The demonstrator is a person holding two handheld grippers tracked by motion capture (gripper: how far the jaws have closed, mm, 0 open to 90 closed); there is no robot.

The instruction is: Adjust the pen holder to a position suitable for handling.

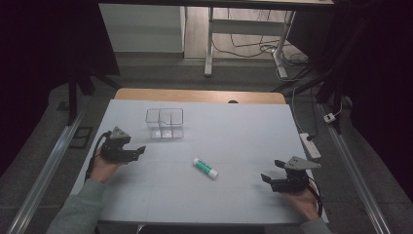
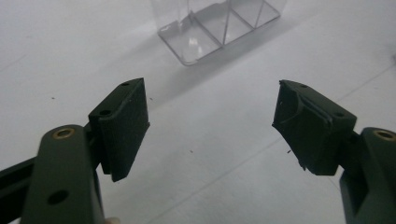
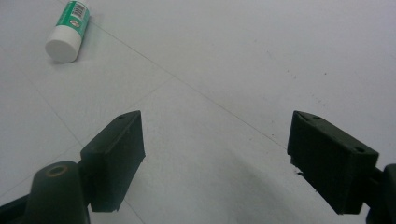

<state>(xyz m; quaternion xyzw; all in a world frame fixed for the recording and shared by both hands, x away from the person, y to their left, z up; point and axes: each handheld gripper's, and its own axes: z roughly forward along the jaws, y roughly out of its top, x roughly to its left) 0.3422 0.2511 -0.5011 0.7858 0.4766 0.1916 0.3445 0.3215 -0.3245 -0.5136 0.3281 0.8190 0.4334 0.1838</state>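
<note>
A green and white glue stick [image 1: 204, 167] lies on its side near the middle of the white table top [image 1: 234, 126]; the right gripper view has it at top left [image 3: 69, 30]. A clear plastic organiser box [image 1: 164, 123] with compartments stands further back on the left, and the left gripper view shows it ahead [image 2: 219, 25]. My left gripper [image 1: 140, 151] rests at the left of the table, open, with nothing between its jaws [image 2: 210, 130]. At the right near the front edge, my right gripper [image 1: 271, 171] is open and empty too [image 3: 215, 158].
Behind the table are a white desk frame [image 1: 209, 44], loose cables and a power strip [image 1: 309, 144] on the grey floor. A metal rail [image 1: 44, 170] runs along the left side. Bare table surface lies between the grippers and the glue stick.
</note>
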